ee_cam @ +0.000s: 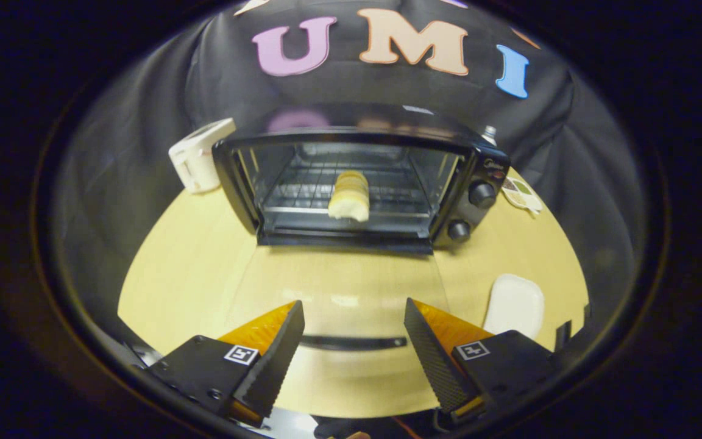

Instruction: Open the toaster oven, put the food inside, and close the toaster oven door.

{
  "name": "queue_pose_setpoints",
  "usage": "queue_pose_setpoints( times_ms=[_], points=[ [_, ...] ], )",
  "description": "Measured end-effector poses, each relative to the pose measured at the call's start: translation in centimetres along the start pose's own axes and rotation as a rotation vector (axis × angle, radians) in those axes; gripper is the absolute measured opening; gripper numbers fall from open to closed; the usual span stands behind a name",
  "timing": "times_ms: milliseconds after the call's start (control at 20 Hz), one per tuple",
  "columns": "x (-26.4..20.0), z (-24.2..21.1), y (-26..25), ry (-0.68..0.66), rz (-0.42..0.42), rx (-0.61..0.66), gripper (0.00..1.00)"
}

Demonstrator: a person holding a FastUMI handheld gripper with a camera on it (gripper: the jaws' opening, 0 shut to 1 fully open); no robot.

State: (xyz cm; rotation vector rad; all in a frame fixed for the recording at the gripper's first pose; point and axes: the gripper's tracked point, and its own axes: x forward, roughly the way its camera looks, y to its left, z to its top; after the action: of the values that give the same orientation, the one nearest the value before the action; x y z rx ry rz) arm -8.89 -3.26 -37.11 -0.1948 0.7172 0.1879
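A black toaster oven (479,177) stands on the round wooden table (180,274), its mouth facing me. Its glass door (339,286) lies folded down flat toward me, and the dark door handle (351,342) shows between my fingers near their tips. A pale bread roll (350,195) rests on the wire rack (296,195) inside the oven, well beyond the fingers. My gripper (354,311) hangs above the lowered door, open, with nothing held between its fingers.
A white box-like device (198,160) stands left of the oven. A white oval dish (514,305) lies on the table just right of the door. A small patterned card (521,194) lies right of the oven. Two knobs (481,194) sit on the oven's right panel.
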Motion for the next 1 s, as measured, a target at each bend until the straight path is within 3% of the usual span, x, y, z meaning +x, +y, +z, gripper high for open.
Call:
queue_pose_setpoints(
  times_ms=[150,500,700,1000],
  points=[
    [-1.0,-2.3,-0.5,0.04,0.008,-0.009,1.0],
    [0.4,-5.9,-1.5,0.155,0.033,0.116,1.0],
    [2.4,-6.2,-1.3,0.208,0.064,0.187,1.0],
    [3.8,-5.5,-0.8,0.248,0.137,0.154,1.0]
  ],
)
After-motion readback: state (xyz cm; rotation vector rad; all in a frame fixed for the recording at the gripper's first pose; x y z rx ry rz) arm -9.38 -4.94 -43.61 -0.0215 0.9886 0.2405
